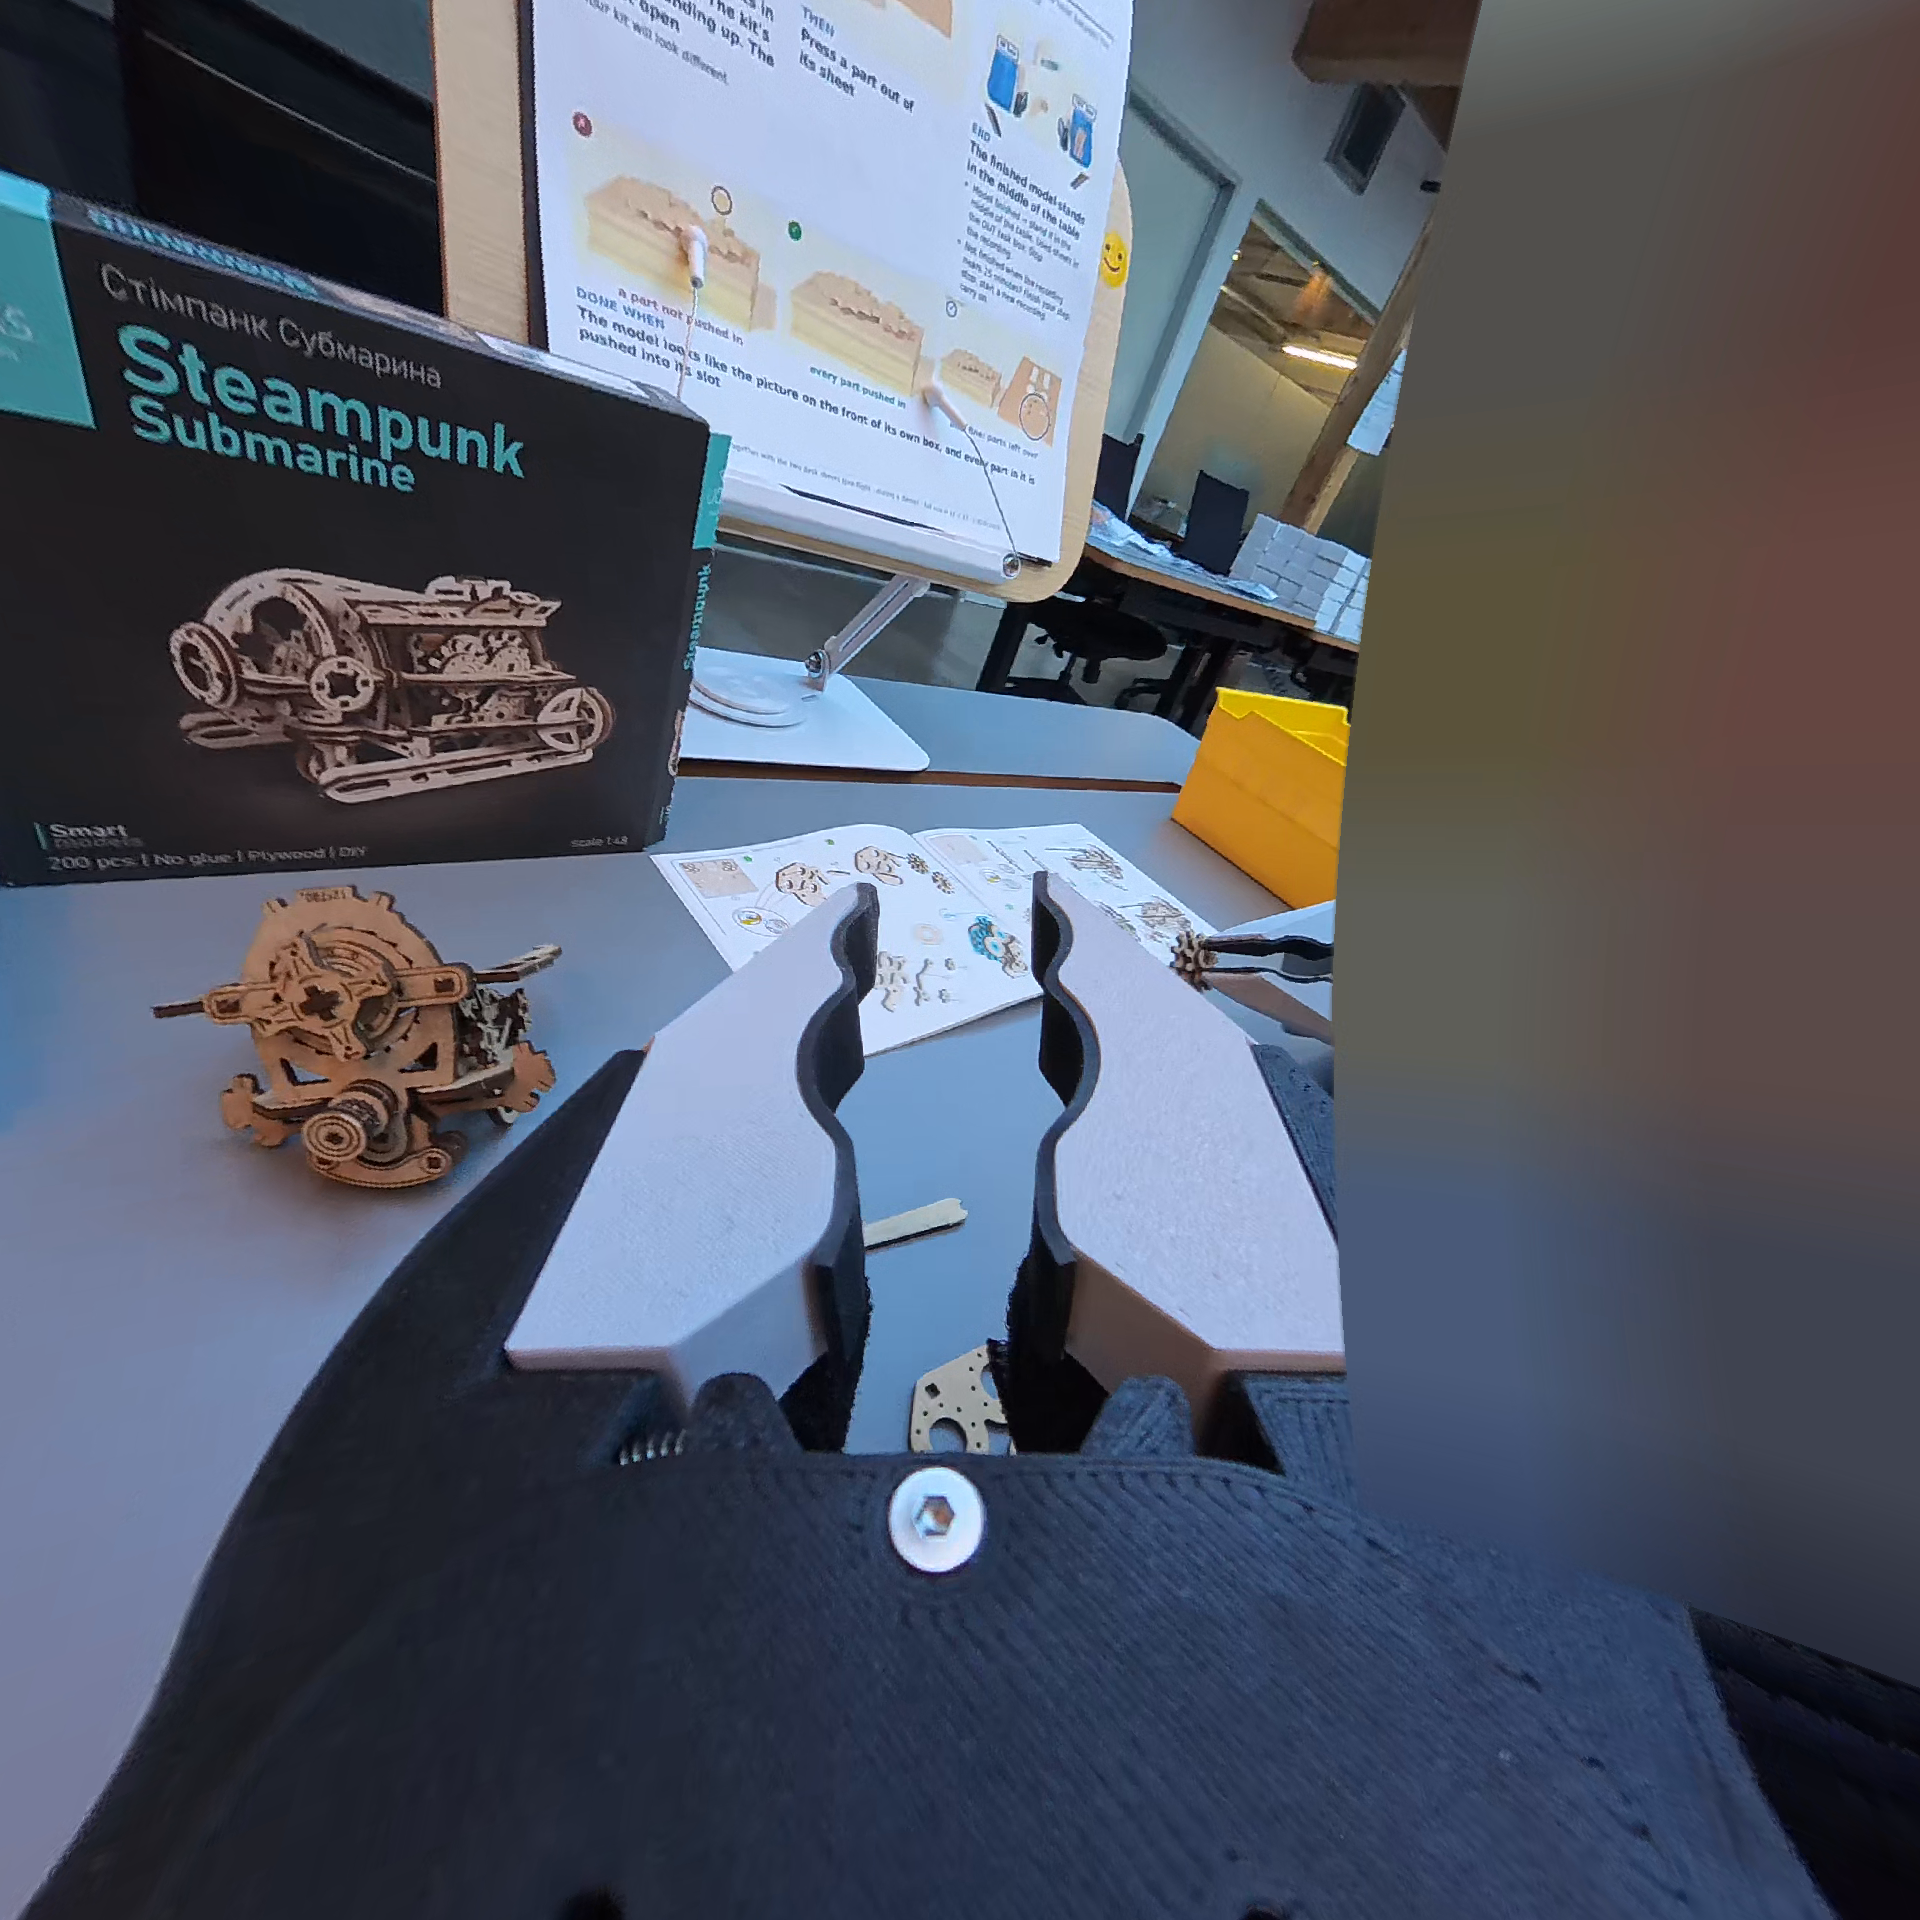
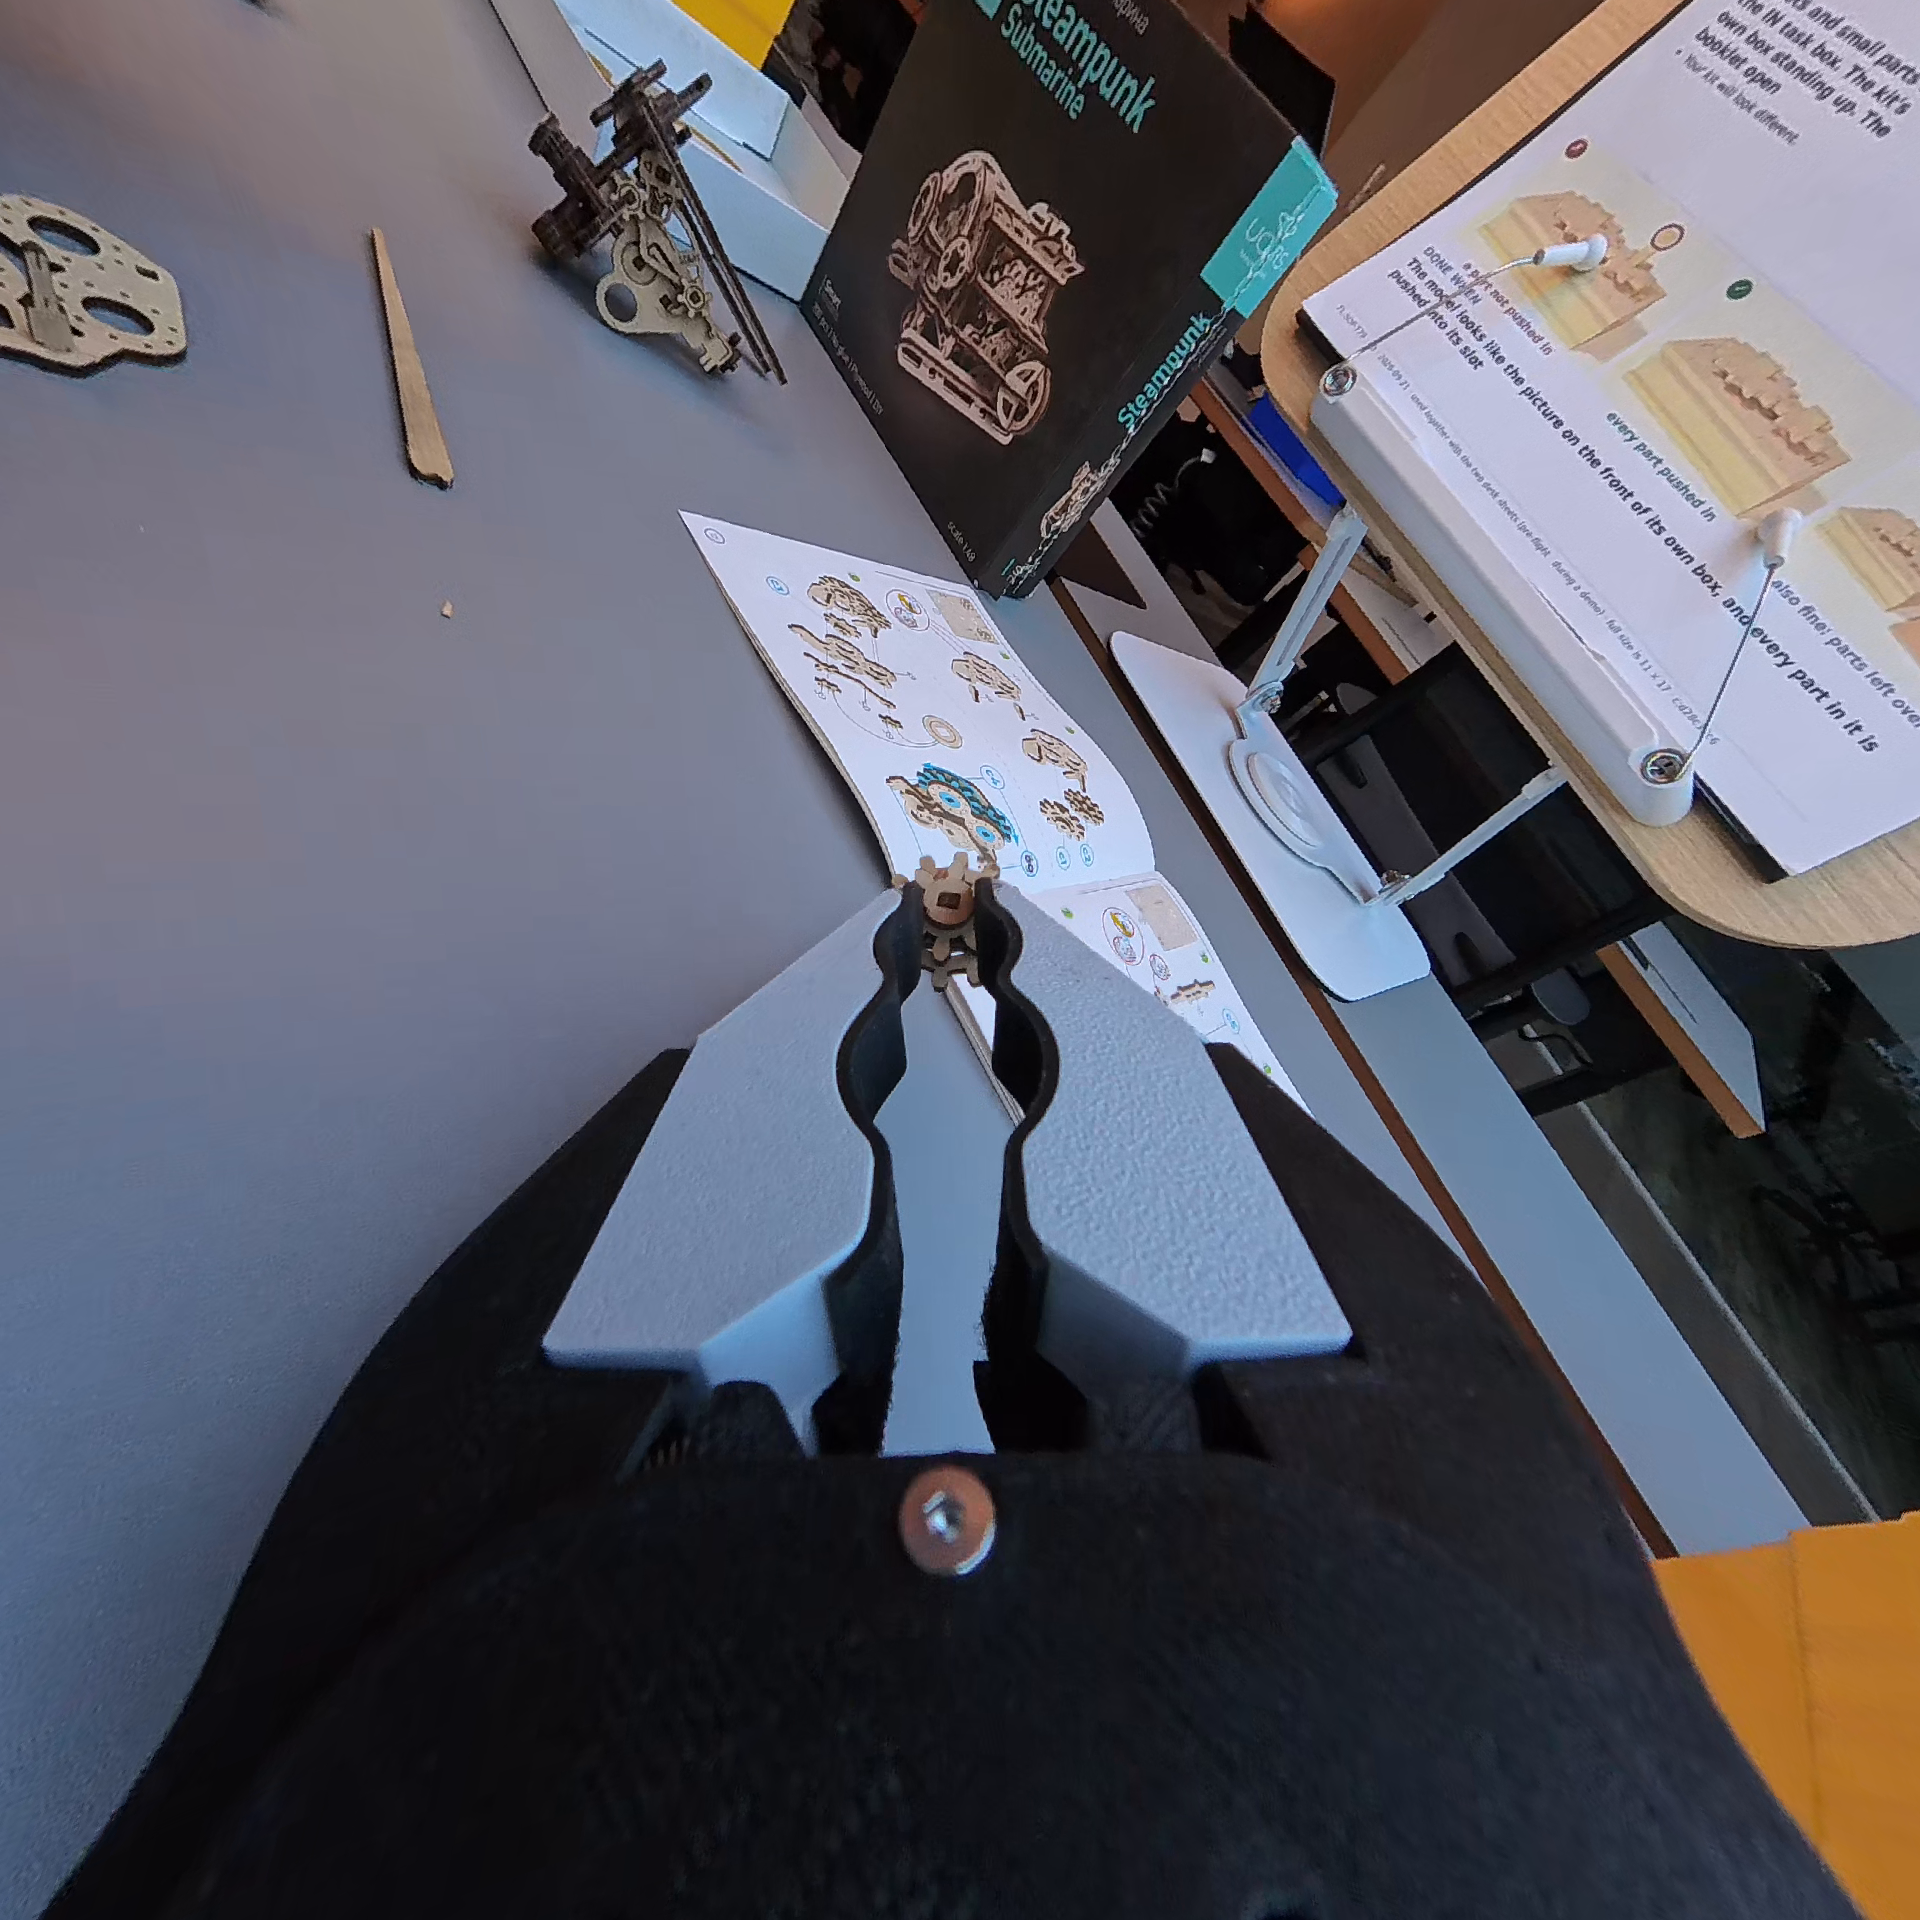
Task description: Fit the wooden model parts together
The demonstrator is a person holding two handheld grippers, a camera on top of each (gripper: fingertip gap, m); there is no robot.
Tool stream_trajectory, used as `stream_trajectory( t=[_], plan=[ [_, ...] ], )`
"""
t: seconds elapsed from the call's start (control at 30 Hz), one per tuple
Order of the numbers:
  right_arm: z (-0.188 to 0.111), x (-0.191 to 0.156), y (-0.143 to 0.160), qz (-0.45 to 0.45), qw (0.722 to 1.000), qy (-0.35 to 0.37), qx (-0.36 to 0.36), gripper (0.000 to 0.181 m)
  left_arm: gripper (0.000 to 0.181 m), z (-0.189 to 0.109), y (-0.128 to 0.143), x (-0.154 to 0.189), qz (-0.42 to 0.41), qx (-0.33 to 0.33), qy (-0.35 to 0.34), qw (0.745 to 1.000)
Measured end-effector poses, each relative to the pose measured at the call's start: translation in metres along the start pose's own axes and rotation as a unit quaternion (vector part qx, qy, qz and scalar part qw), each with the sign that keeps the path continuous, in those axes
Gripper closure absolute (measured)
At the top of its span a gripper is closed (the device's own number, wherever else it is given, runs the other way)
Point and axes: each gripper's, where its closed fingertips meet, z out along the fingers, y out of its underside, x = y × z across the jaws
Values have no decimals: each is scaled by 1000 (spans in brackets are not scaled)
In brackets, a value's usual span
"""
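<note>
Right gripper: we have the right gripper (image 2: 948, 920) clamped on a small wooden gear (image 2: 945, 914), pinched at the very fingertips so its toothed rim and square centre hole stay exposed for fitting. From the left wrist view the same gear (image 1: 1193, 958) shows at the tip of that gripper, held above the table.

Left gripper: our left gripper (image 1: 951, 914) hangs over the grey table (image 1: 156, 1351) with its fingers apart and nothing between them, free, we judge, to steady the model when the gear goes in.

Model: the part-built wooden model (image 1: 358, 1034) stands on the table in front of the kit box (image 1: 343, 540), well apart from the gear; it is where the gear most likely belongs, though we cannot tell which axle or slot.

Booklet: the open instruction booklet (image 2: 935, 717) lies flat beyond the right gripper's tips, placed so we can read off the step while holding the part over it.

Loose parts: a perforated wooden plate (image 2: 88, 286) and a thin wooden stick (image 2: 410, 358) lie on the table, left within reach for later steps.

Surroundings: a stand with an instruction sheet (image 1: 821, 249) leans behind the box, and a yellow bin (image 1: 1262, 790) sits at the table's edge.

Step in hand: we judge we are checking the gear against the booklet before carrying it to the model.
</note>
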Motion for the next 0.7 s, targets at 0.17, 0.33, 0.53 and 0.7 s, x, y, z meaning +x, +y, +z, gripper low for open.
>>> stream_trajectory(
  t=[0.17,0.33,0.53,0.7],
  plan=[
    [1,2,-6,16,1000,5,13,173,153,-9,-16,4,18,21,-5,1000],
    [4,-6,-18,18,999,0,26,173,153,-16,-27,7,24,33,-7,999],
    [15,-33,-50,39,995,-64,64,173,152,-26,-41,0,39,40,-31,998],
    [34,-82,-113,134,952,-250,119,173,152,-37,-54,-10,25,64,-44,997]
  ],
)
